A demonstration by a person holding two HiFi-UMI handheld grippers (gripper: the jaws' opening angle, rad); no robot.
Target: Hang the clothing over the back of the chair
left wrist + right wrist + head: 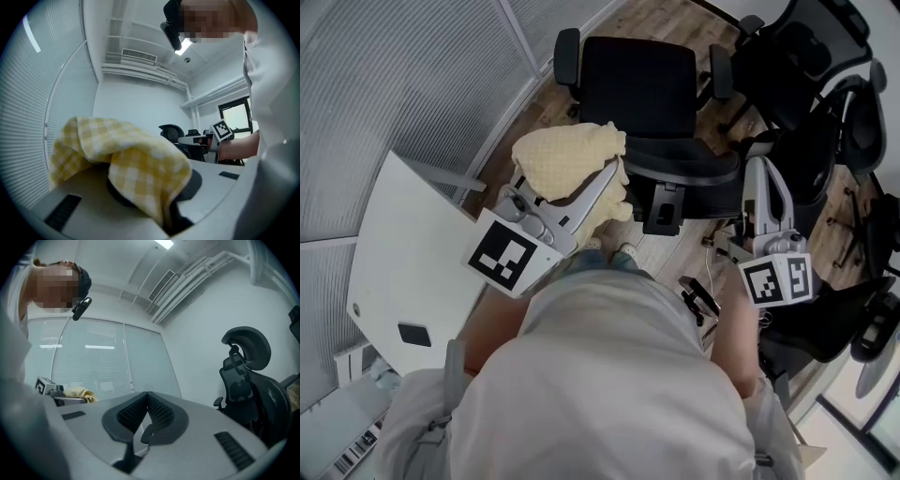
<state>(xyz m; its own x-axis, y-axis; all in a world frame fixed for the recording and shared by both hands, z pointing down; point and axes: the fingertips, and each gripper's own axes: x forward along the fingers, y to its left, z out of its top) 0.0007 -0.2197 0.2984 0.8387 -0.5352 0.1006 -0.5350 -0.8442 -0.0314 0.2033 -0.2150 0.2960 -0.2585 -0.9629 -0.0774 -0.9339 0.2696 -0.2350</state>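
A yellow-and-white checked piece of clothing (565, 157) hangs bunched from my left gripper (606, 184), which is shut on it. In the left gripper view the cloth (136, 159) drapes over both jaws and hides the pads. Just beyond it stands a black office chair (637, 80), its curved backrest (689, 174) nearest me, the seat facing away. The cloth hangs at the backrest's left end, and I cannot tell whether it touches. My right gripper (761, 174) hovers to the right of the backrest, held level. Its ribbed pads (159, 411) meet at the tip with nothing between them.
A white desk (403, 272) with a small black object (414, 334) lies at my left, against a glass wall with blinds (394, 75). Several more black chairs (806, 66) crowd the right side. The person's feet (625, 251) stand on wooden floor behind the chair.
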